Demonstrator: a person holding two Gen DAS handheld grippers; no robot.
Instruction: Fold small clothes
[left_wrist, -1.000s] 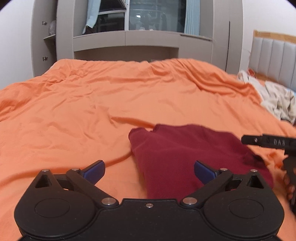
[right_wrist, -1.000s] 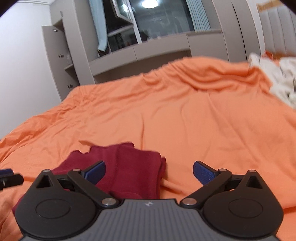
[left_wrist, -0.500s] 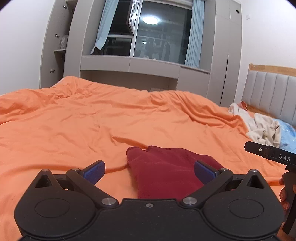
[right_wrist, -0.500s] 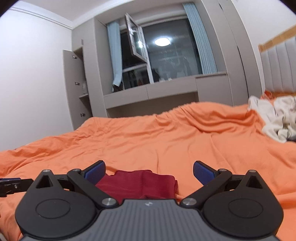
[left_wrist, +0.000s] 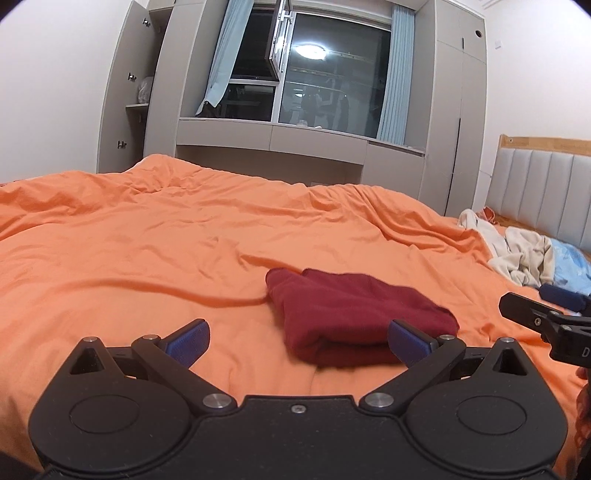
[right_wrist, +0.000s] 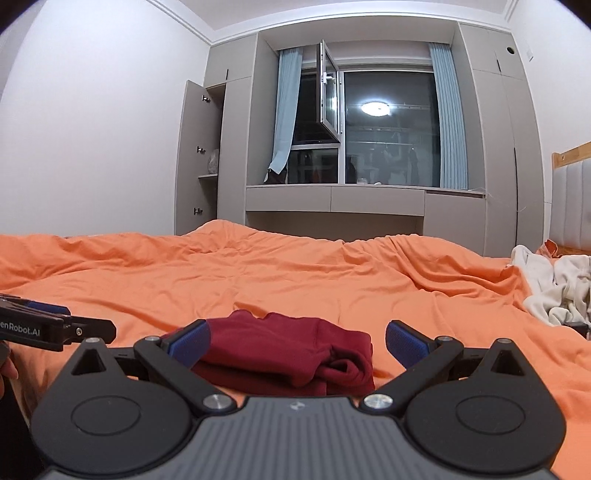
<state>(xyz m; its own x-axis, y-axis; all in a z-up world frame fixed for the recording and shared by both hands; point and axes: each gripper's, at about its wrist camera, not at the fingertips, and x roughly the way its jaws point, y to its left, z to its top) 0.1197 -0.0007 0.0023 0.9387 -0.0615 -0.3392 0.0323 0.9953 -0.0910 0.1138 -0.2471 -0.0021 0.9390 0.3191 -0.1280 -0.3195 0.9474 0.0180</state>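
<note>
On rumpled duvet (left_wrist: 155, 236) — folded maroon knit (left_wrist: 354, 314)

The near edge of the maroon garment (right_wrist: 295, 354) is hidden behind the right gripper (right_wrist: 297, 341) body. The pale clothes pile (right_wrist: 554, 291) is cut off at the frame's right side. Only a sliver of a hand (left_wrist: 583, 406) is seen. Items behind the window (left_wrist: 325, 81) glass are too dim to identify.

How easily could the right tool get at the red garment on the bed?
Probably easily: the right tool is open, and the folded red garment lies just ahead on the bed with nothing between.
</note>
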